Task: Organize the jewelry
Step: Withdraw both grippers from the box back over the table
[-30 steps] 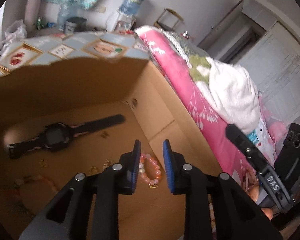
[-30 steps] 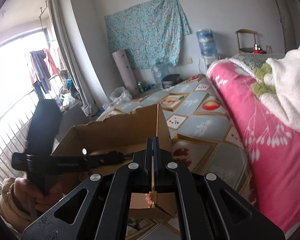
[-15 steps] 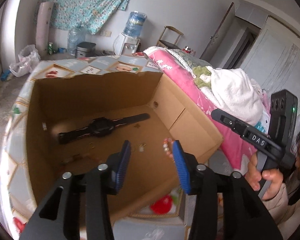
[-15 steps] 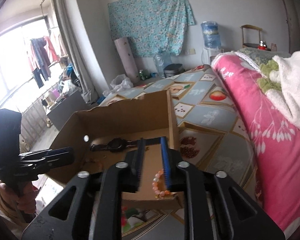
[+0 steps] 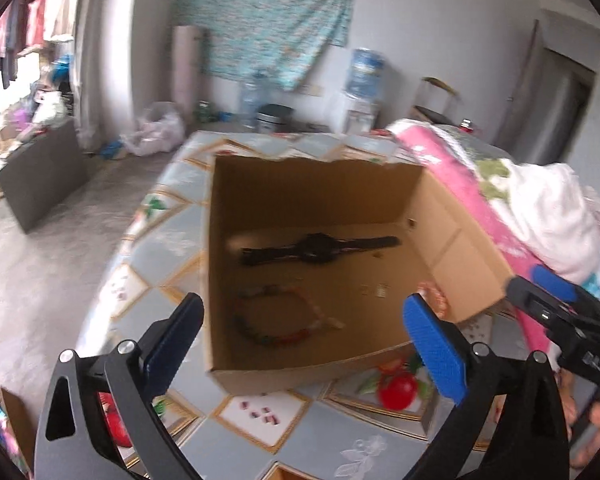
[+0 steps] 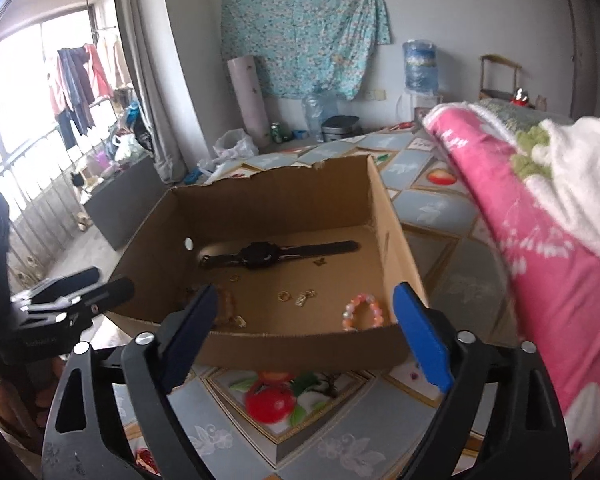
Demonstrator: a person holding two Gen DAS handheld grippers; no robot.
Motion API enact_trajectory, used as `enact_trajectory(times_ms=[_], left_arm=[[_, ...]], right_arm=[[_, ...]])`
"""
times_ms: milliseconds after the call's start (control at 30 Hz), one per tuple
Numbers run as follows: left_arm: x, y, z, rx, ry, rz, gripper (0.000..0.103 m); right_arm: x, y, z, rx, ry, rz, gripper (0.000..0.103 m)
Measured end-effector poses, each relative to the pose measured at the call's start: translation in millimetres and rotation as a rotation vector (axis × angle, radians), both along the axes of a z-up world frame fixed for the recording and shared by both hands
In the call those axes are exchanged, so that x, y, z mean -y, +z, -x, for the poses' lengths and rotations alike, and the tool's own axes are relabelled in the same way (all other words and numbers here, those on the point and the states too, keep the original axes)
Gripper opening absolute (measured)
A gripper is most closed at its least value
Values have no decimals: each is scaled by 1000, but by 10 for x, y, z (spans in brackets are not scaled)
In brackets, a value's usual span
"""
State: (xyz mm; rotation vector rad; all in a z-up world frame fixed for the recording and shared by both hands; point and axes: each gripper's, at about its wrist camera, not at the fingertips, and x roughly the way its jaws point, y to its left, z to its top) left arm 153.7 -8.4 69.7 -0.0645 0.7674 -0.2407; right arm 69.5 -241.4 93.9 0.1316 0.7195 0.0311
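Left gripper (image 5: 302, 322) and right gripper (image 6: 302, 316): jaws wide apart, both empty, held above the near edge of the cardboard box (image 6: 392, 236). Box sits on the tiled-pattern surface (image 6: 432, 208). Inside on the floor: black watch (image 6: 262, 255), pink bead bracelet (image 6: 362, 312) in the near right corner, beaded necklace (image 5: 276, 316), small gold rings (image 6: 284, 295).

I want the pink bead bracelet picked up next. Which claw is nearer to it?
Right. The right claw hangs open just outside the box's near wall, by the bracelet. The left claw is open too, slightly farther left.
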Motion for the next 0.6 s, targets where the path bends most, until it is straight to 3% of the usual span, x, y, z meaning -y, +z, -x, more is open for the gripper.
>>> enact_trajectory(times_ms=[100, 300, 467, 600], left_arm=[[-24, 51, 113, 21, 33, -25, 98], [-30, 134, 341, 61, 59, -56, 98], [-58, 249, 475, 102, 117, -93, 98], [-98, 285, 519, 98, 152, -89, 98]], right_arm=[[-55, 72, 119, 28, -30, 51, 95], [-148, 143, 236, 43, -69, 128, 95], [-196, 237, 340, 108, -81, 150, 95], [-223, 238, 343, 102, -53, 134, 95]])
